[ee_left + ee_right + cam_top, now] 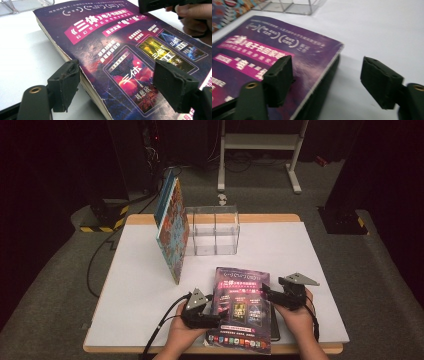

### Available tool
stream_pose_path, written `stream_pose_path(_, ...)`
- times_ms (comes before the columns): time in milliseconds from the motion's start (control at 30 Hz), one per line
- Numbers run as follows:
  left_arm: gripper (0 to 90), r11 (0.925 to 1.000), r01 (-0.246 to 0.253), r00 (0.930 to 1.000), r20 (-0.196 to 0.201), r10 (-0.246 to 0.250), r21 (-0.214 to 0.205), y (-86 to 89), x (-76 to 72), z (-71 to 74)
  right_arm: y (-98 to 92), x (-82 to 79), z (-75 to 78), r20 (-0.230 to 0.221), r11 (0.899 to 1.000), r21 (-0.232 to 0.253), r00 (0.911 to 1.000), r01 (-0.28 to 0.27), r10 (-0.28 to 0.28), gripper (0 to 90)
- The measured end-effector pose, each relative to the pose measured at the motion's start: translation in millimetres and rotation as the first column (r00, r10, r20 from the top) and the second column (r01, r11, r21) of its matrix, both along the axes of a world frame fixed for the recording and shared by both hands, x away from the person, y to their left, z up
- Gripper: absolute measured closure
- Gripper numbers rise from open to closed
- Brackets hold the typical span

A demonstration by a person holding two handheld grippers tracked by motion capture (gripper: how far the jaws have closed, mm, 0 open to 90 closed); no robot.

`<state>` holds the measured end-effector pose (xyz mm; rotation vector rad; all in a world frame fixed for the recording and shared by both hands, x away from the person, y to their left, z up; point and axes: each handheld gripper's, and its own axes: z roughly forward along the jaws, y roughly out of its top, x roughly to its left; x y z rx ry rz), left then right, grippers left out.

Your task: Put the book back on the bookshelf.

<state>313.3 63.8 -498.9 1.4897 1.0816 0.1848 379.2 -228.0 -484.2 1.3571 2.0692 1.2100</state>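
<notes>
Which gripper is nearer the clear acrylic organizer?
Right. The right gripper sits at the purple book's right edge, closer to the clear organizer; the left gripper sits lower, at the book's left edge.

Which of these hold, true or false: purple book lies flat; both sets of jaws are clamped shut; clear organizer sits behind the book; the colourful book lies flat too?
1. The purple book lies flat on the table. True.
2. Left gripper and right gripper are clamped shut. False: both sets of jaws stand open at the book's two side edges.
3. The clear organizer sits behind the purple book. True.
4. The colourful book lies flat. False: it stands on edge, leaning beside the organizer.
</notes>
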Motion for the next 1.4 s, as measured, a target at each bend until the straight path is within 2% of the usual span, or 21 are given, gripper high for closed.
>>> stream_pose_path(133, 22.0, 0.9999, 0.007, 1.0000, -0.003, -0.007, -0.010, -1.0, 0.9, 0.1, 6.7, 13.1, -6.4, -0.078, 0.994, 0.100, 0.9958, -0.040, 0.048, 15.4)
stream_pose_path(300, 21.9, 0.9998, 0.019, 0.9998, -0.001, -0.019, -0.011, -1.6, 1.1, -0.1, 11.1, 16.9, -10.0, -0.126, 0.986, 0.157, 0.9885, -0.063, 0.083, 14.9)
stream_pose_path(400, 22.0, 0.9998, 0.020, 0.9998, 0.002, -0.020, -0.004, -0.5, 0.8, -0.4, 12.4, 15.3, -7.5, -0.114, 0.989, 0.131, 0.9903, -0.065, 0.080, 17.5)
stream_pose_path(467, 22.0, 0.9998, 0.019, 0.9998, 0.001, -0.019, -0.007, -0.7, 0.6, -0.4, 15.2, 10.4, -3.8, -0.069, 0.995, 0.080, 0.9950, -0.067, 0.072, 22.2)
stream_pose_path(567, 22.3, 0.9998, 0.015, 0.9999, -0.003, -0.015, -0.010, -1.4, -0.2, 0.0, 16.3, 3.0, 0.4, -0.019, 0.997, 0.047, 0.9975, -0.067, 0.068, 30.0)
stream_pose_path(700, 22.3, 0.9998, 0.018, 0.9998, 0.002, -0.018, -0.001, -1.0, -0.6, 0.0, 13.5, -6.0, 6.7, -0.007, 0.992, 0.078, 0.9952, -0.097, 0.098, 40.6)
stream_pose_path(767, 22.4, 0.9999, 0.017, 0.9999, 0.002, -0.017, -0.001, -0.7, -0.6, -0.1, 12.9, -12.3, 9.2, 0.003, 0.991, 0.077, 0.9944, -0.105, 0.106, 43.9)
stream_pose_path(867, 22.3, 1.0000, 0.006, 0.9999, 0.013, -0.006, 0.005, 0.1, -0.5, -0.2, 10.8, -18.6, 11.2, 0.020, 0.990, 0.083, 0.9933, -0.115, 0.114, 57.5)
stream_pose_path(933, 22.9, 1.0000, -0.002, 0.9998, 0.017, 0.002, -0.006, 1.8, 0.4, 0.4, 8.7, -17.6, 12.9, 0.029, 0.989, 0.092, 0.9929, -0.118, 0.116, 62.8)
stream_pose_path(1000, 23.1, 0.9998, -0.013, 0.9996, 0.023, 0.013, -0.017, 2.4, 0.8, 0.8, 10.2, -16.4, 14.8, 0.043, 0.990, 0.070, 0.9921, -0.121, 0.118, 64.0)
stream_pose_path(1067, 22.8, 0.9998, -0.018, 0.9996, 0.022, 0.018, -0.010, 2.6, 2.0, 0.2, 12.1, -14.8, 16.2, 0.057, 0.992, 0.038, 0.9914, -0.120, 0.117, 64.7)
stream_pose_path(1267, 19.2, 0.9993, -0.015, 0.9998, -0.009, 0.015, -0.034, 0.7, 6.1, -1.9, 2.1, -12.4, 21.7, 0.096, 0.997, 0.018, 0.9925, -0.078, 0.076, 65.0)
stream_pose_path(1333, 16.5, 0.9985, -0.009, 0.9993, -0.037, 0.007, -0.054, -1.3, 9.0, -2.0, -2.2, -13.3, 17.7, 0.080, 0.997, 0.004, 0.9942, -0.072, 0.071, 62.8)
stream_pose_path(1400, 15.7, 0.9979, 0.004, 0.9988, -0.049, -0.007, -0.064, -4.4, 12.1, -2.7, -3.4, -13.8, 14.7, 0.075, 0.998, 0.004, 0.9948, -0.069, 0.069, 62.7)
